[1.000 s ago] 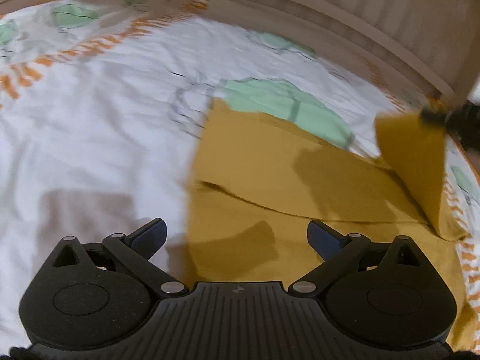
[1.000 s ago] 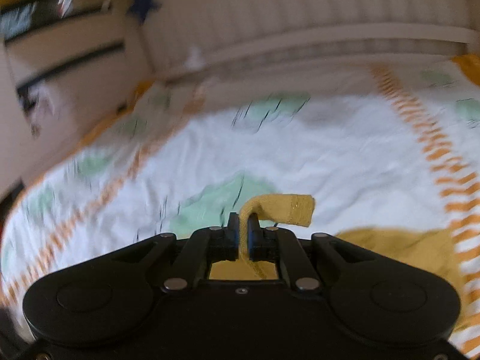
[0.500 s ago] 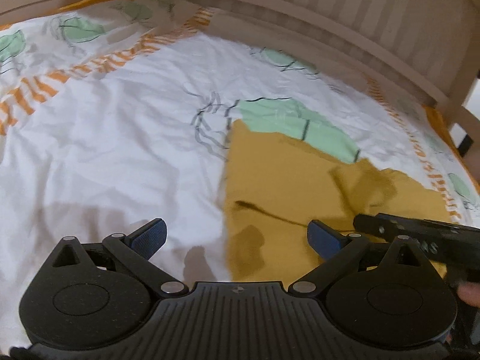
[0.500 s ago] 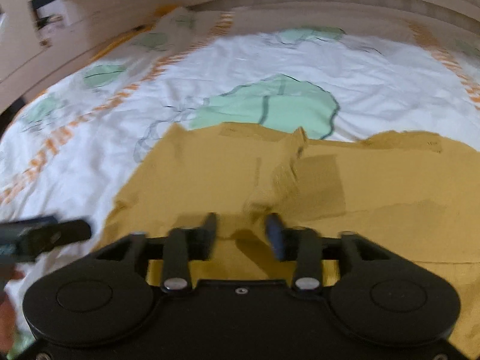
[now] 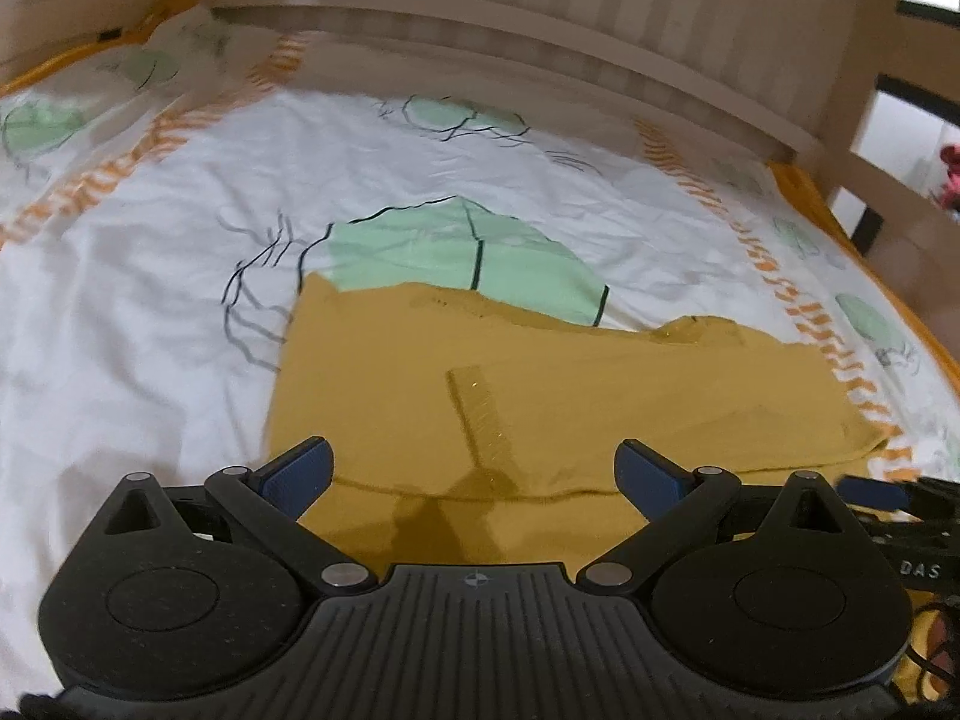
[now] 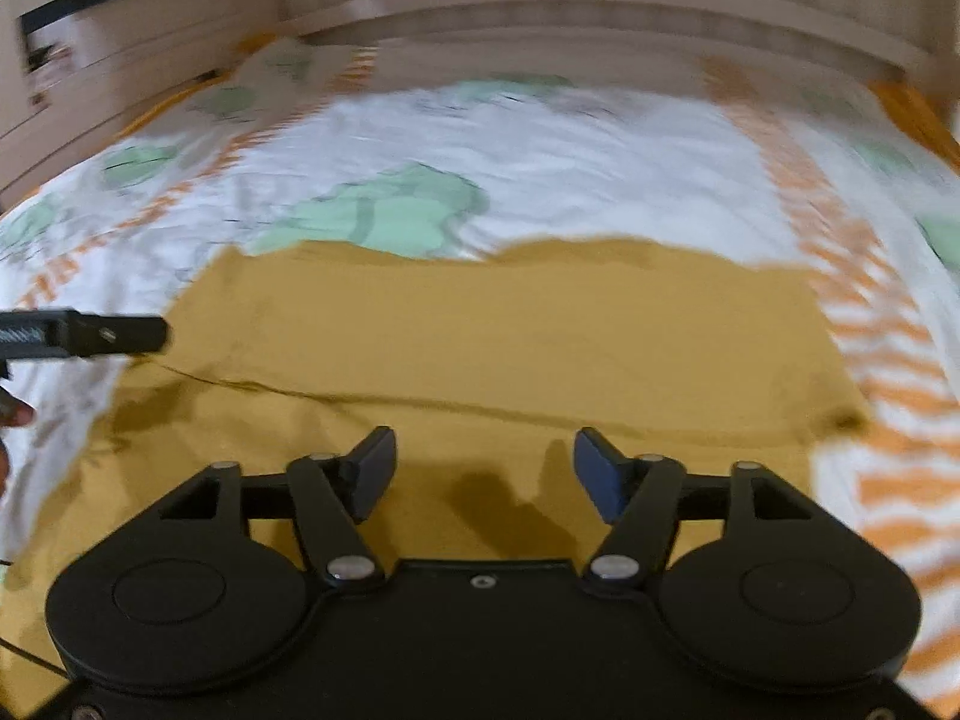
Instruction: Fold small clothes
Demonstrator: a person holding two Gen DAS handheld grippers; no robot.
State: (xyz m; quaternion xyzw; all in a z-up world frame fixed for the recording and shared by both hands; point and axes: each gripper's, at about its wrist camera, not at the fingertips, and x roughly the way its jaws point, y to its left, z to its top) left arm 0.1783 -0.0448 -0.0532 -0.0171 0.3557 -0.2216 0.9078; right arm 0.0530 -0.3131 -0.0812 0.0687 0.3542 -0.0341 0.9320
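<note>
On the bed, mustard garment [image 5: 600, 396] lies flat on the white sheet [image 5: 150, 330] with green and orange print, far edge over a green patch, wooden bed frame [image 5: 540, 30] behind. One part is folded over onto the body: fold edge shows as a crease across the near side, and a ribbed band, likely a cuff or hem, lies on top near the middle.

Right gripper [image 6: 485, 474]: jaws have just been opening, now well apart, nothing between them, cloth only underneath. Reads as a release, flap laid down where the fold should sit.

Left gripper [image 5: 474, 471]: jaws wide apart, empty, hovering over the near left part of the garment. Not pinning anything; probably staged for the next grab on that side.

Right gripper's blue fingertip [image 5: 870, 491] shows at the right edge of the left view, so both tools sit close along the near edge.

Judgement: one fold down, more to go. Flap lies loose, so a careless pickup could drag it open.
</note>
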